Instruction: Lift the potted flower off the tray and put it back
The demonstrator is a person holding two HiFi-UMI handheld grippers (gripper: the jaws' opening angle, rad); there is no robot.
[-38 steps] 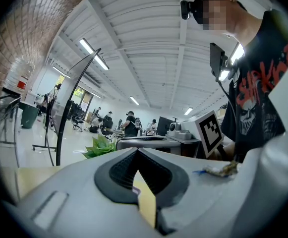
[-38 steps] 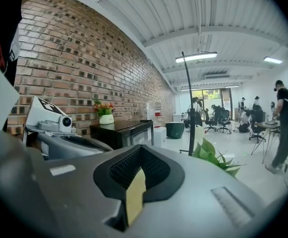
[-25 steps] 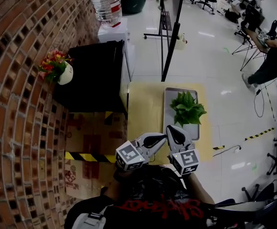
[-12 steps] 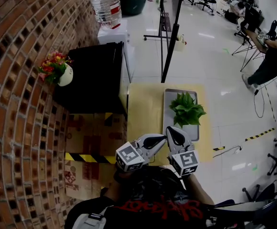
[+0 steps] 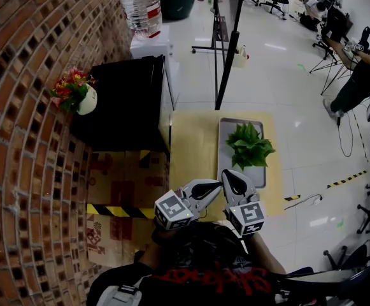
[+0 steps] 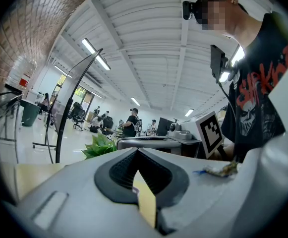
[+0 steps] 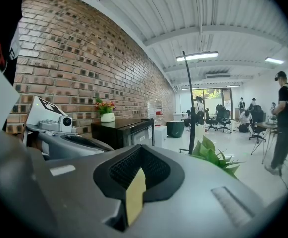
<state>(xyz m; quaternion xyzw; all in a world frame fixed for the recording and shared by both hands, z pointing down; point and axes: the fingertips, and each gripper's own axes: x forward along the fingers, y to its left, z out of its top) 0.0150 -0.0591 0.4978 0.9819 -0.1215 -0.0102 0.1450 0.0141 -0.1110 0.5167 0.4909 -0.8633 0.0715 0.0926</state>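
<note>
Green leaves spread wide over the potted flower point(image 5: 249, 145), which stands on the far half of a metal tray point(image 5: 233, 127) set on a pale yellow table point(image 5: 191, 146); the foliage is bright, pointed and dense enough that the head view hides the pot beneath it. From the left gripper view the same plant point(image 6: 100, 146) shows only as a leafy tuft beyond the jaws, and from the right gripper view point(image 7: 211, 155) as a fan of blades. The left gripper point(image 5: 215, 185) and the right gripper point(image 5: 231, 174) are held close to the person's chest, short of the tray, each with its jaws pressed together and nothing between them. The plant looks light but top-heavy, and its leaves soft and springy, likely to bend, tear or slide out of a pinch. The safer hold would be on the pot's wall or rim, reached from the side under the foliage, with the pot kept upright so that any soil stays in. How smooth or brittle the pot is cannot be judged while it is covered.
</note>
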